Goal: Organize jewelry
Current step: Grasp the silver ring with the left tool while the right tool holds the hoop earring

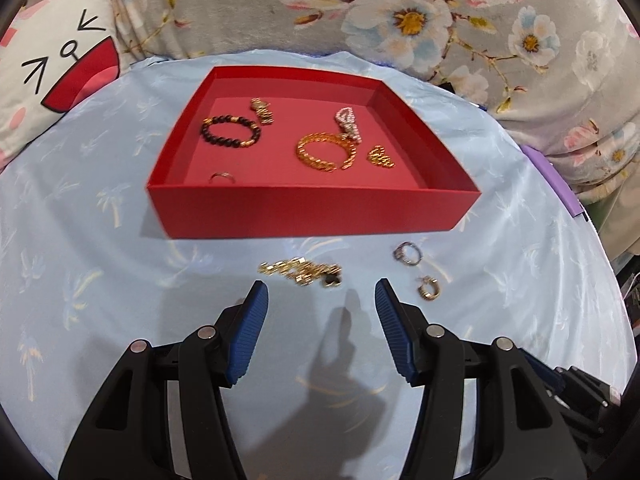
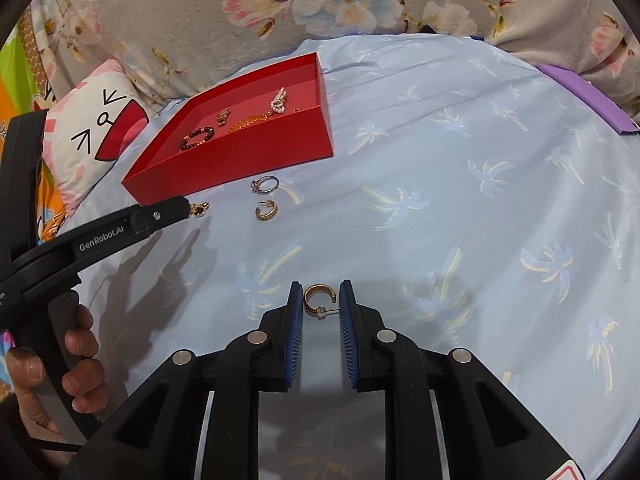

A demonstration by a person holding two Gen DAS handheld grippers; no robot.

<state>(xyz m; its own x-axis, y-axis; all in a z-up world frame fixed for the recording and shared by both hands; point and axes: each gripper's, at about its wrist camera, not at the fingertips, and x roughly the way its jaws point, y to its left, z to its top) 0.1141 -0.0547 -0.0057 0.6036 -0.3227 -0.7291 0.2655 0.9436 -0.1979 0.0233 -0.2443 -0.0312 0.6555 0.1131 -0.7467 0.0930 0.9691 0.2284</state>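
Note:
A red tray on the blue cloth holds a dark bead bracelet, a gold chain bracelet, a pearl piece, a gold charm and a thin ring. A gold chain with a dark stone lies just ahead of my open, empty left gripper. A silver ring and a gold hoop earring lie on the cloth beside it. My right gripper is shut on another gold hoop earring.
A floral blanket lies behind the cloth. A cartoon cushion sits at the left. A purple object lies at the cloth's right edge. The left gripper's arm and the hand holding it cross the right wrist view at the left.

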